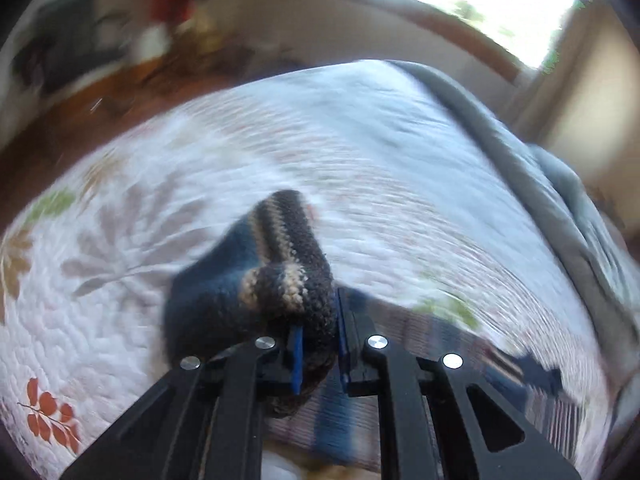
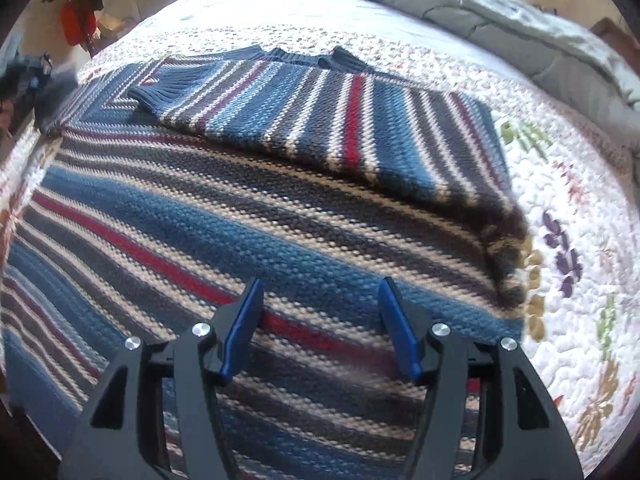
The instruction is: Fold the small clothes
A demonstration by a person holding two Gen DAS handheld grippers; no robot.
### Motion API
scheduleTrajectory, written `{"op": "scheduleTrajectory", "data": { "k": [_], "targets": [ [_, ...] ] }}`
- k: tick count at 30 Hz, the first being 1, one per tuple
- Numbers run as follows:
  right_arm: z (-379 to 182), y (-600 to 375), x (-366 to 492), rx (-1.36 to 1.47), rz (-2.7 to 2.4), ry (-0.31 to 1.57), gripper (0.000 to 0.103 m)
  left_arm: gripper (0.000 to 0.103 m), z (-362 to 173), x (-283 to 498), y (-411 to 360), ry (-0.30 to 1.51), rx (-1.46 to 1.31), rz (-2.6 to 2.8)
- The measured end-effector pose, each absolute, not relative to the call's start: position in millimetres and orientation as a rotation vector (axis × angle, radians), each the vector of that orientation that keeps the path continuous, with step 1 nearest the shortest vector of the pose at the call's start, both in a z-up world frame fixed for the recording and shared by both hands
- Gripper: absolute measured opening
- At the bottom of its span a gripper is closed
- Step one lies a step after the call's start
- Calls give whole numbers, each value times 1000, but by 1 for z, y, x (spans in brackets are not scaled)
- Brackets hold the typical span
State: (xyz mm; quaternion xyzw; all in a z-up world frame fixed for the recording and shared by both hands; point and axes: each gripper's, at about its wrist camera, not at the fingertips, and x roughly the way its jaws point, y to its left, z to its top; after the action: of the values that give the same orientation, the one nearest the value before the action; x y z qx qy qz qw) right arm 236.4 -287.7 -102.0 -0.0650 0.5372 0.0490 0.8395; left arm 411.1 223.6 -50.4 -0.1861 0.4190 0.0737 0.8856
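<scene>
A knitted sweater (image 2: 200, 208) striped in blue, grey, red and white lies spread on the bed, one sleeve (image 2: 320, 120) folded across its body. My left gripper (image 1: 320, 312) is shut on a bunched part of the sweater (image 1: 256, 280), dark blue with brown and tan stripes. That part is lifted above the quilt, and the rest of the sweater (image 1: 440, 360) lies below it. My right gripper (image 2: 320, 282) hangs open just over the sweater's body, with nothing between its blue pads (image 2: 244, 320).
The white quilt (image 2: 580, 240) printed with leaves covers the bed. A rumpled grey duvet (image 2: 480, 4) is heaped along the far side. Wooden floor (image 1: 80, 120) and blurred furniture lie beyond the bed's edge. The left wrist view is motion-blurred.
</scene>
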Motion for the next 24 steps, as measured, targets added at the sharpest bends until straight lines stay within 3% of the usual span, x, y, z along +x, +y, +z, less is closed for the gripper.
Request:
{"op": "scheduleTrajectory", "data": {
  "k": [9, 15, 17, 20, 24],
  "targets": [
    [-91, -293, 219, -215, 84, 1057, 61, 13, -7, 381, 16, 836, -153, -268],
    [-88, -301, 215, -203, 83, 1042, 63, 19, -31, 366, -77, 945, -77, -460],
    [-88, -303, 213, -200, 85, 1037, 63, 41, -45, 360, -96, 991, -38, -493],
    [-89, -305, 211, -205, 77, 1029, 63, 62, -48, 342, -114, 961, 35, -541],
    [-88, -306, 209, -214, 70, 1012, 63, 73, -33, 321, -112, 915, 42, -611]
  ]
}}
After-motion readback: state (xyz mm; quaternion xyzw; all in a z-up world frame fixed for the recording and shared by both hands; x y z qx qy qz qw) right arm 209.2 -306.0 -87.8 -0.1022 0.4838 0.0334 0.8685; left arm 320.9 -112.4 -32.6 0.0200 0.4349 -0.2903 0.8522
